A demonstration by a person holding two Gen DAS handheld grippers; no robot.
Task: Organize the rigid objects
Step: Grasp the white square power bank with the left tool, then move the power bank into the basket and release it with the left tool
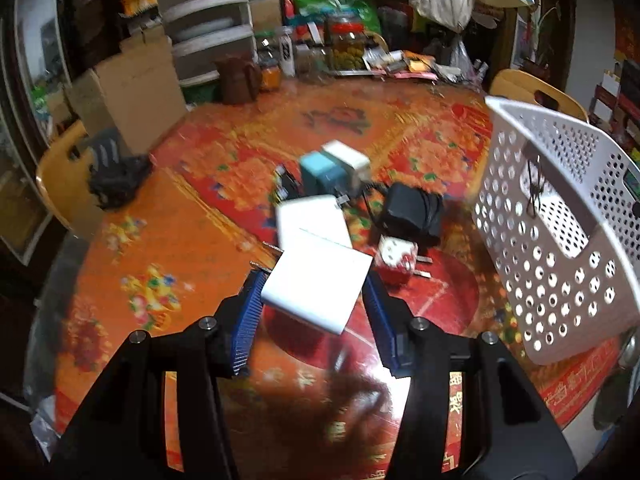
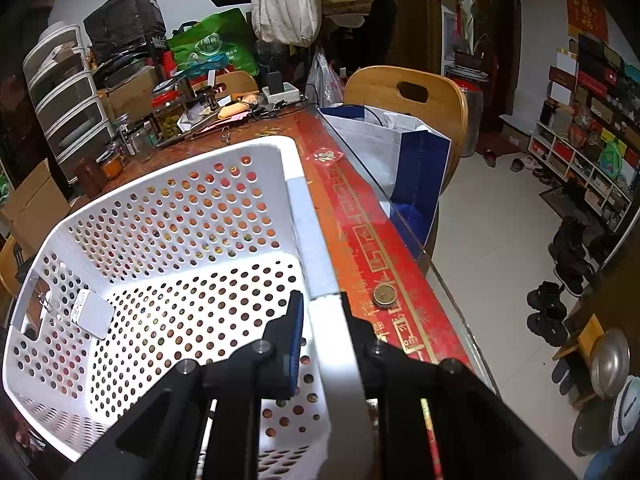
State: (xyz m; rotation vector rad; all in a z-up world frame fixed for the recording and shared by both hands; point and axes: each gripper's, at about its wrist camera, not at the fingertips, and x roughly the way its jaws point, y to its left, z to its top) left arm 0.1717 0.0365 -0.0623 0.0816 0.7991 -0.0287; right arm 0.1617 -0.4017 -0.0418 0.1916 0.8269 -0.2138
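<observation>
My left gripper (image 1: 314,280) is shut on a white rectangular power bank (image 1: 316,286) and holds it above the red patterned table. Behind it lie another white box (image 1: 312,220), a teal and white charger pair (image 1: 334,170), a black adapter with its cable (image 1: 412,212) and a small white and red plug (image 1: 396,260). The white perforated basket (image 1: 560,240) stands tilted at the right. My right gripper (image 2: 320,300) is shut on the basket's right rim (image 2: 316,248). A small white device (image 2: 92,314) lies inside the basket against its left wall.
Jars, a brown jug (image 1: 236,80), cardboard boxes and clutter line the table's far side. Wooden chairs (image 2: 404,96) stand around it. A blue and white bag (image 2: 400,160) sits on the chair at the right edge. A round coin-like disc (image 2: 385,295) lies by the basket.
</observation>
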